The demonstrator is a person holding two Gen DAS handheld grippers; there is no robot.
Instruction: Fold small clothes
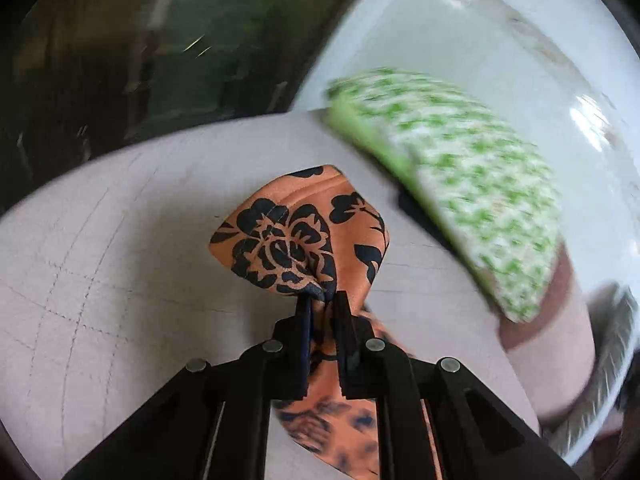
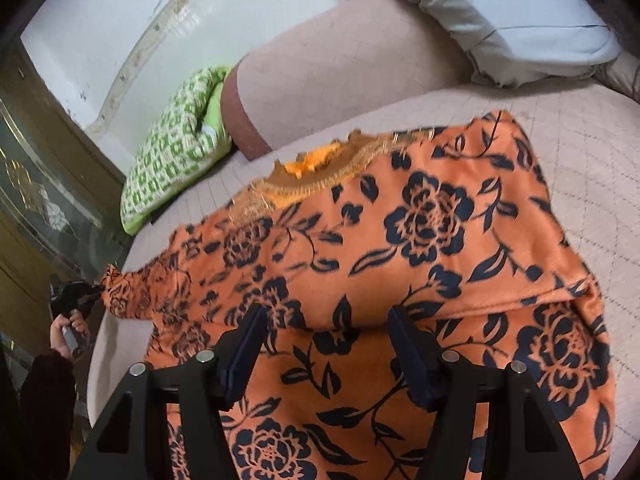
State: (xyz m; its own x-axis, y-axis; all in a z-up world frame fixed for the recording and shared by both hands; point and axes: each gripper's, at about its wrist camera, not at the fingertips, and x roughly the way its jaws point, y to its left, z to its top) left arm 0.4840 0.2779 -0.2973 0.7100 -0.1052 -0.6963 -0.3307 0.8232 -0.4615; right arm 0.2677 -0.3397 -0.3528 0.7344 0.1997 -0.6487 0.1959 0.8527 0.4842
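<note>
An orange garment [image 2: 420, 240] with a dark blue flower print lies spread on a beige quilted bed [image 2: 580, 140], its frayed gold-trimmed neckline [image 2: 320, 176] toward the far side. My left gripper [image 1: 320, 300] is shut on the end of one sleeve [image 1: 280, 240], which bunches up in front of its fingers. In the right wrist view the left gripper [image 2: 86, 298] appears at the far left edge, pulling that sleeve outward. My right gripper [image 2: 326, 316] hovers open over the garment's middle, nothing pinched between its fingers.
A green-and-white patterned pillow [image 2: 172, 148] leans against the white wall at the bed's far left corner, beside a beige bolster [image 2: 320, 72]. A grey-white pillow [image 2: 520, 20] lies at the back right. A person's hand [image 2: 70, 328] holds the left gripper near a glass-fronted cabinet [image 2: 32, 200].
</note>
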